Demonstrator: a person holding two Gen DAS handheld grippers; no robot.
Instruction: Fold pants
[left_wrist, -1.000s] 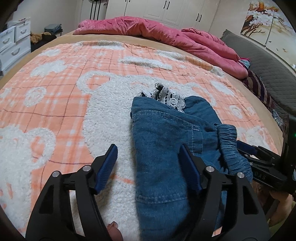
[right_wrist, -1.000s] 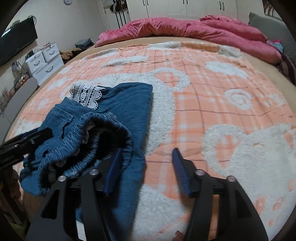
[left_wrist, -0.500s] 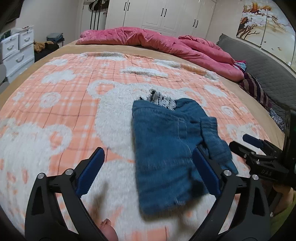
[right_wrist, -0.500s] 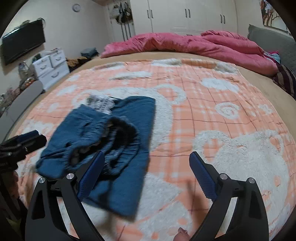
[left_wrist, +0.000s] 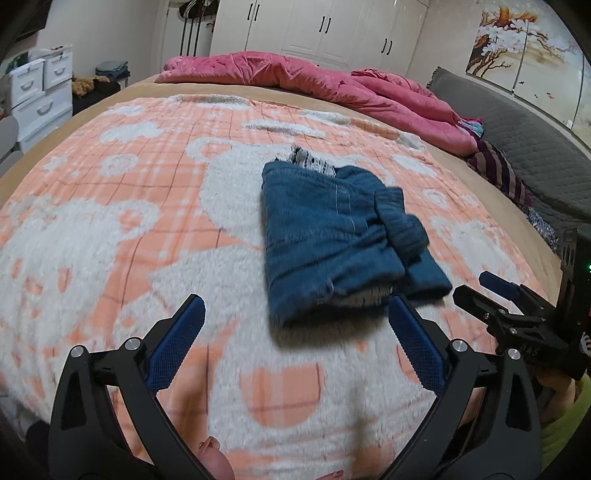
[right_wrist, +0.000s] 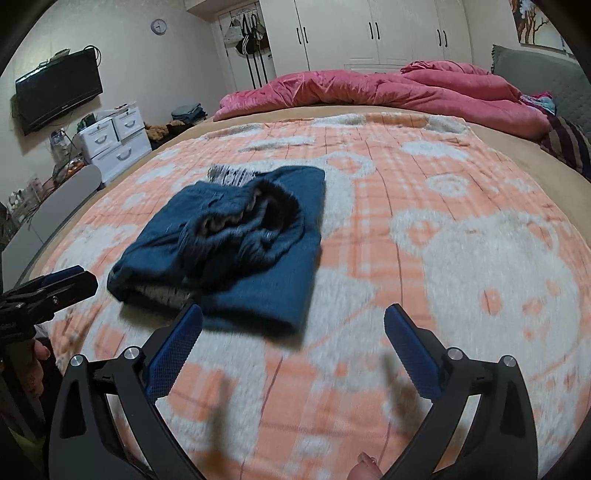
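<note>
The pants (left_wrist: 332, 236) lie folded in a blue bundle on the blanket (left_wrist: 110, 221), near the middle of the bed's near half, with a strip of white lace (left_wrist: 312, 162) poking out at the far edge and the gathered waistband (right_wrist: 255, 218) bunched on top. No container shows near them; white drawers (right_wrist: 114, 140) stand shut by the wall at the left. The blanket is open on every side of the bundle, with a broad bare stretch to its right in the right wrist view, and a pink quilt (left_wrist: 314, 81) is heaped along the far edge. The left gripper (left_wrist: 295, 332) has just been opening and its jaws stand wide, nothing between them, the bundle just beyond its right finger. The right gripper (right_wrist: 295, 336) has likewise just been opening and gapes wide and empty, its left finger just short of the pants' near edge.
</note>
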